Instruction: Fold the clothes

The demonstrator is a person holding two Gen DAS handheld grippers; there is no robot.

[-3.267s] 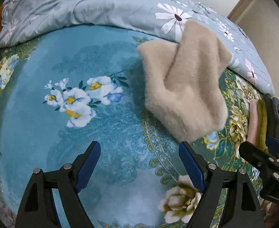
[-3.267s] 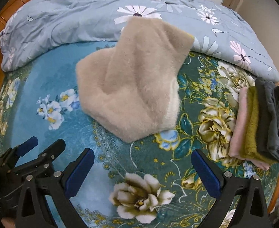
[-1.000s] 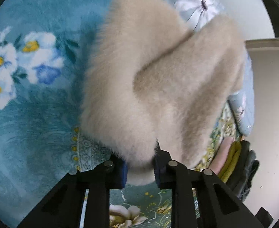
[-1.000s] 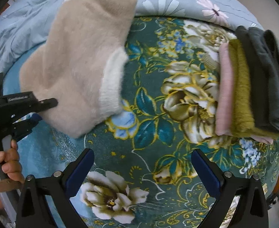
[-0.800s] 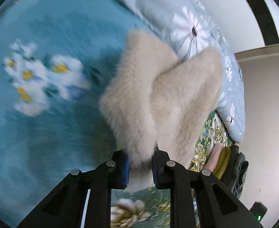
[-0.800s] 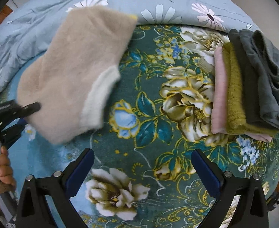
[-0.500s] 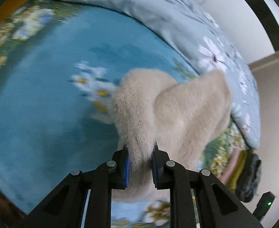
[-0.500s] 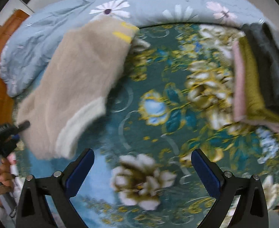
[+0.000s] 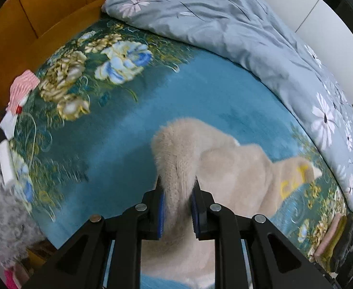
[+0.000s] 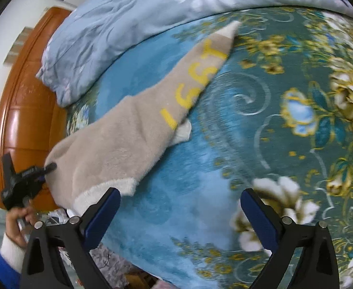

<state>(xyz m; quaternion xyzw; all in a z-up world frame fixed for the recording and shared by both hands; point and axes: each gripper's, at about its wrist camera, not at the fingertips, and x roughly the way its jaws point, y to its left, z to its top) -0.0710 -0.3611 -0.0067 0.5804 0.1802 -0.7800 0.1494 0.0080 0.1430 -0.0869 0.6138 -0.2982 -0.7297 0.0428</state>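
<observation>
The floral blanket (image 9: 118, 130) covers the bed beneath me, teal with yellow and blue blooms, and the grey-blue daisy duvet (image 9: 236, 21) lies bunched along its far side against the wooden headboard (image 10: 29, 101). Across the blanket stretches the beige fleece garment (image 10: 118, 142), yellow lettering on one part, its far end resting near the duvet's edge. At the right edge, a small stack of folded clothes (image 9: 335, 238) sits. My left gripper (image 9: 176, 207) is clamped on a bunched fold of the fleece, lifting that end off the blanket. My right gripper (image 10: 180, 213) hovers with its jaws spread wide, gripping nothing, its left finger just beside the garment's pale hem.
</observation>
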